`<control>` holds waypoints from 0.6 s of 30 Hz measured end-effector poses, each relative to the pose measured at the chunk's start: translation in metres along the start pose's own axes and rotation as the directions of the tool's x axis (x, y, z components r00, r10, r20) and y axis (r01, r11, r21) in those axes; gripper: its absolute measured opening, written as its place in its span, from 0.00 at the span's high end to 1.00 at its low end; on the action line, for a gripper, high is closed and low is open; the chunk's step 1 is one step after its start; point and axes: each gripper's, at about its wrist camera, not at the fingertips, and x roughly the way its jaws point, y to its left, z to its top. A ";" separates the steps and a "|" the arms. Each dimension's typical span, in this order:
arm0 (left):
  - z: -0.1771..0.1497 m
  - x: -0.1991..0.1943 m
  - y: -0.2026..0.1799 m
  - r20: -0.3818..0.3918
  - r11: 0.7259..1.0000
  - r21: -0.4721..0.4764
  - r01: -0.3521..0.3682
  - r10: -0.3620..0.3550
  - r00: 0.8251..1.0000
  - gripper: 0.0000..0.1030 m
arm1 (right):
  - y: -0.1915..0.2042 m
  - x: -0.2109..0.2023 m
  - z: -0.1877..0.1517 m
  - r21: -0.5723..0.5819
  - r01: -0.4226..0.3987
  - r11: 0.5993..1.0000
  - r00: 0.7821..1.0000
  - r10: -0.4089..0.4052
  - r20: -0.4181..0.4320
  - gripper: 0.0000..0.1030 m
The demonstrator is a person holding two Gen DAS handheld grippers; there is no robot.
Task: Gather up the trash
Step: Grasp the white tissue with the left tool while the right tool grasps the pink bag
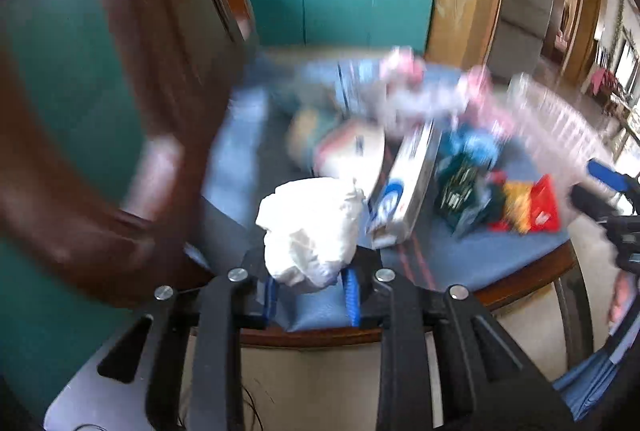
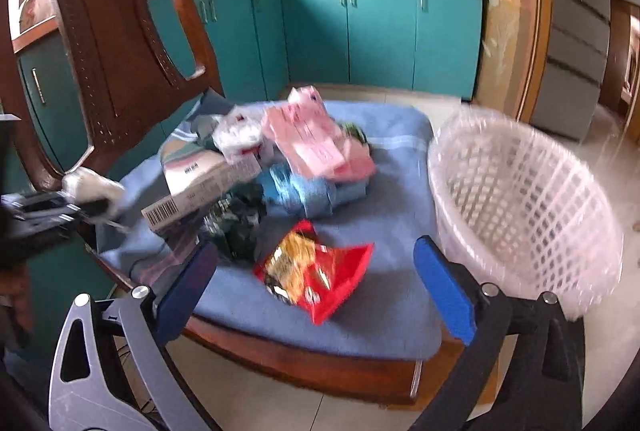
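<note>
The left gripper [image 1: 312, 281] is closed on a crumpled white tissue [image 1: 310, 231], which bulges up from between its two blue pads and sits over the near left edge of the chair cushion [image 1: 460, 255]. In the right wrist view the same gripper [image 2: 94, 209] shows at the far left, beside the chair's wooden back [image 2: 108, 43], with the white wad [image 2: 90, 187] at its tip.

The right gripper [image 2: 316, 281] is spread wide and holds nothing. Its blue fingers [image 2: 444, 289] frame the near edge of the blue cushion [image 2: 392, 191], and a red snack bag [image 2: 316, 273] with yellow printing lies on the cushion between them. In the left wrist view this gripper [image 1: 600, 191] enters from the right edge, just past the red bag [image 1: 528, 207].

Further in on the cushion lies the rest of the trash. A long white carton [image 2: 204, 187] rests at a tilt on the left and bears a barcode on its near end; its small print is too blurred to read. Beside it are a dark green wrapper [image 2: 236, 227], a blue wrapper [image 2: 300, 191], a pink plastic bag [image 2: 316, 143] on top of the heap, and a white bag [image 2: 236, 135] behind the carton. In the left wrist view the carton [image 1: 408, 183] shows a blue round mark that cannot be read.

A white plastic basket [image 2: 524, 207] with lattice walls stands to the right of the chair, lined with clear film. Teal cabinets [image 2: 380, 35] run along the far wall.
</note>
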 end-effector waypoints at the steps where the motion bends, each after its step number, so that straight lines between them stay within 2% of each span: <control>1: 0.005 -0.018 0.002 0.069 1.000 -0.011 0.026 -0.025 0.997 0.74 | 0.002 -0.001 0.004 -0.007 0.001 1.000 1.000 -0.001 0.015 0.06; 4: 0.019 -0.051 0.004 0.219 0.995 -0.045 0.090 -0.078 0.973 0.74 | 0.004 0.008 0.021 -0.035 0.008 0.999 0.999 -0.007 0.040 0.06; 7: 0.025 -0.056 0.003 0.297 0.989 -0.073 0.129 -0.101 0.949 0.74 | 0.005 0.027 0.039 -0.054 0.029 0.998 0.999 -0.027 0.033 0.06; 13: 0.035 -0.047 -0.010 0.349 0.990 -0.049 0.131 -0.106 0.931 0.73 | 0.028 0.050 0.073 -0.148 0.004 0.989 0.999 0.004 0.054 0.06; 16: 0.040 -0.040 -0.017 0.349 0.986 -0.058 0.153 -0.124 0.929 0.73 | 0.047 0.069 0.084 -0.235 0.077 0.969 0.997 -0.073 0.025 0.06; 18: 0.043 -0.038 -0.014 0.353 0.984 -0.070 0.161 -0.126 0.927 0.73 | 0.045 0.086 0.089 -0.248 0.121 0.961 0.992 -0.128 -0.013 0.06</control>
